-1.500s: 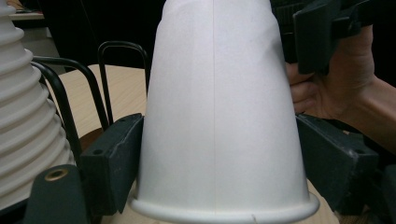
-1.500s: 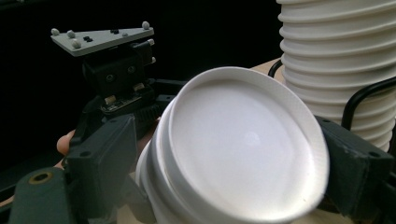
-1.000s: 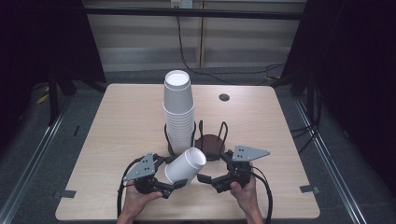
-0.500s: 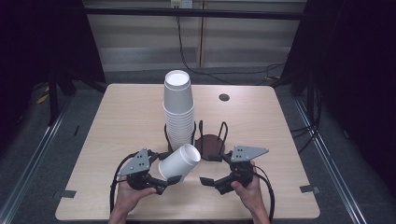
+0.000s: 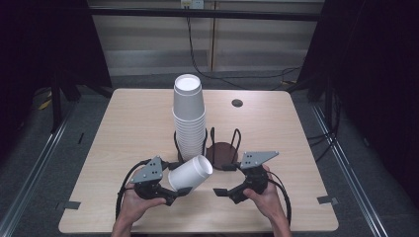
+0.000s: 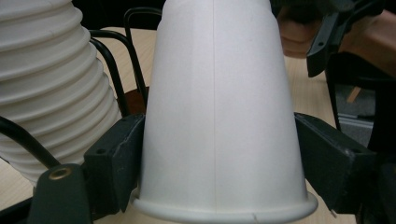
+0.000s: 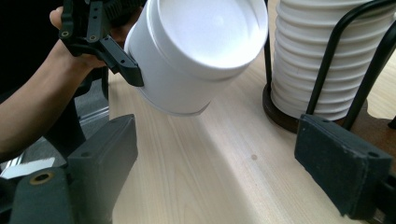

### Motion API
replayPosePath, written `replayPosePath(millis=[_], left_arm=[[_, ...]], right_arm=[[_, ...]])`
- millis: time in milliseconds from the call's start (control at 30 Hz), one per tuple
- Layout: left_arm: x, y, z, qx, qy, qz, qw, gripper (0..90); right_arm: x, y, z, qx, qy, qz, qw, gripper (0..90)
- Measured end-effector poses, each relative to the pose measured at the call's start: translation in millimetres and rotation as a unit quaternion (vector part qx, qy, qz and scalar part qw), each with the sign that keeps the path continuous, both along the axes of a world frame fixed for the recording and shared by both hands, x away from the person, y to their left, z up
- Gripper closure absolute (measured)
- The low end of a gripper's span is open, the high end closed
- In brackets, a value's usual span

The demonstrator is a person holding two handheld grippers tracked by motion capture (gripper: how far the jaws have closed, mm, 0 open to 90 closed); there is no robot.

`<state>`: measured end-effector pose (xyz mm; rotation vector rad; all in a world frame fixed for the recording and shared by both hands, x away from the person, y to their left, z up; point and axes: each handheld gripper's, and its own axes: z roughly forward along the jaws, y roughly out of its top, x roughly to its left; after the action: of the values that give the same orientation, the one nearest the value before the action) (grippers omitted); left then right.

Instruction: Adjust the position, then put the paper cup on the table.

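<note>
A single white paper cup (image 5: 190,173) (image 6: 215,116) (image 7: 201,51) lies tilted on its side above the table, base pointing towards the right gripper. My left gripper (image 5: 177,178) (image 6: 217,154) is shut on it near the rim, a jaw on each side. My right gripper (image 5: 223,179) (image 7: 219,158) stands open a short way to the right of the cup, with nothing between its jaws. A tall stack of white cups (image 5: 188,113) (image 6: 46,84) (image 7: 327,56) stands upside down in a black wire holder (image 5: 177,140) just behind both grippers.
Beside the stack, a second wire holder with a bare brown round base (image 5: 222,150) stands on the wooden table (image 5: 123,128). A small dark round hole (image 5: 237,102) sits far back on the right. Dark floor and rails surround the table.
The left gripper has carried the cup slightly to the left, which widens the gap to the right gripper. The right gripper has barely moved.
</note>
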<state>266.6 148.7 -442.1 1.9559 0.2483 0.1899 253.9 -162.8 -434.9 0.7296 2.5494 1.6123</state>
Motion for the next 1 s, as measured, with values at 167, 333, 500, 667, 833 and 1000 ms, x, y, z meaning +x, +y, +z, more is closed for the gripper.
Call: replayPosePath(millis=[167, 333, 500, 667, 833, 1000], left_arm=[[0.6, -1.3, 3.5, 0.007, -0.001, -0.008, 0.9999, 20.4], [1.4, -3.2, 10.0, 0.027, -0.005, -0.015, 0.9995, 20.5], [3.2, -4.6, 12.4, 0.046, -0.004, -0.019, 0.9988, 20.5], [4.2, -8.8, 16.8, 0.057, -0.004, -0.029, 0.998, 20.5], [7.0, -10.2, 20.1, 0.076, -0.006, -0.032, 0.9966, 20.6], [10.0, -11.7, 18.9, 0.086, -0.001, -0.039, 0.9955, 20.6]], right_arm=[[6.1, 1.8, 7.5, -0.016, 0.005, 0.023, 0.9996, 13.2], [10.2, 3.0, 15.6, -0.044, 0.015, 0.043, 0.998, 13.3], [11.4, 2.5, 17.8, -0.068, 0.018, 0.052, 0.9961, 13.4], [12.5, 4.0, 17.3, -0.082, 0.02, 0.056, 0.9949, 13.4], [13.0, 6.5, 20.7, -0.099, 0.018, 0.064, 0.9929, 13.5], [16.1, 10.1, 21.7, -0.12, 0.019, 0.075, 0.9898, 13.5]])
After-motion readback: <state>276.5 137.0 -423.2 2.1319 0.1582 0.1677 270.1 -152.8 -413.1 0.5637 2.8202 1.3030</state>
